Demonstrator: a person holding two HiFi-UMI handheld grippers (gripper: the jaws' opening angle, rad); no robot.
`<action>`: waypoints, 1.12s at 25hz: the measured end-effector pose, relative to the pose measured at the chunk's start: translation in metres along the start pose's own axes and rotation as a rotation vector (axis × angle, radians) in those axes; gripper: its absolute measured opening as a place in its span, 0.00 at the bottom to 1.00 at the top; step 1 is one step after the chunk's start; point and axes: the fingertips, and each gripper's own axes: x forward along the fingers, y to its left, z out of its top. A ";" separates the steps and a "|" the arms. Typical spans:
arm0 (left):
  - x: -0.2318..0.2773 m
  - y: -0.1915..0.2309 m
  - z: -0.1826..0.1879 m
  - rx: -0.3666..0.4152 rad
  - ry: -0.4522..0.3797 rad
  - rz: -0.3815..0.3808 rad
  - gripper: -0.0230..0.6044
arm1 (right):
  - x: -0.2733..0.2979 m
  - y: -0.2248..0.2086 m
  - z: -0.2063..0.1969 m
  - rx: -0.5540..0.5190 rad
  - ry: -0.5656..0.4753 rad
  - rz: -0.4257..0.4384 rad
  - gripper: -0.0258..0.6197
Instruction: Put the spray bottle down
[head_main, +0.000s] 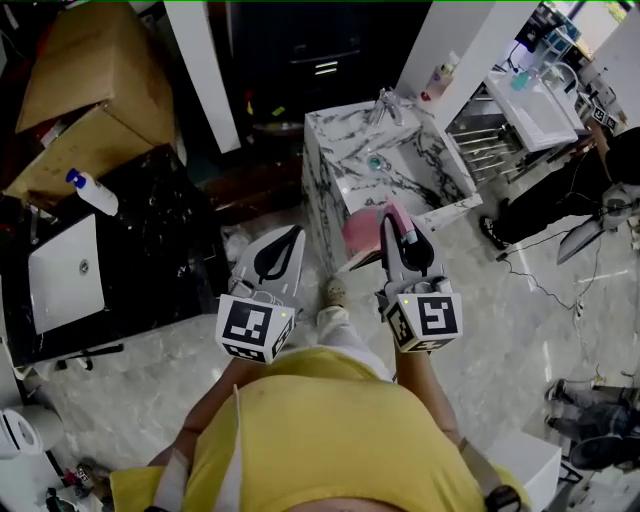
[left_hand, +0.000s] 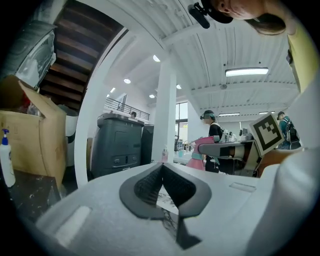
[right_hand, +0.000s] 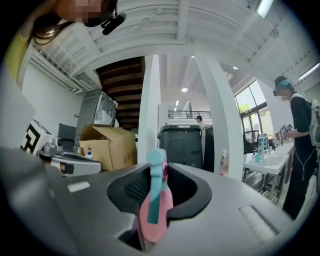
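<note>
Right tongs (right_hand: 160, 169) are clamped on the pink spray bottle (right_hand: 156, 202), so it's up in the air. It's roughly upright, teal head up between the pads, body hanging below, trigger side facing back at the person, I think. Left tongs (left_hand: 162, 169) are pinched together on nothing. The marble sink surface (head_main: 335, 150) sits just beyond the bottle, so it's the right hand's job.

The sink stand (head_main: 325, 190) sits before the person (head_main: 320, 430) — a cardboard box (head_main: 90, 90) far left, behind a counter (head_main: 160, 240) bearing a bottle (head_main: 92, 192).
</note>
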 end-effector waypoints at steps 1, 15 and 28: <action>0.011 0.002 0.002 -0.002 0.000 0.009 0.04 | 0.011 -0.007 0.001 -0.001 0.001 0.012 0.17; 0.149 0.013 0.017 0.002 -0.016 0.152 0.04 | 0.115 -0.107 -0.001 -0.018 0.012 0.181 0.17; 0.189 0.019 0.006 0.001 0.024 0.214 0.04 | 0.164 -0.137 -0.019 -0.040 0.017 0.260 0.17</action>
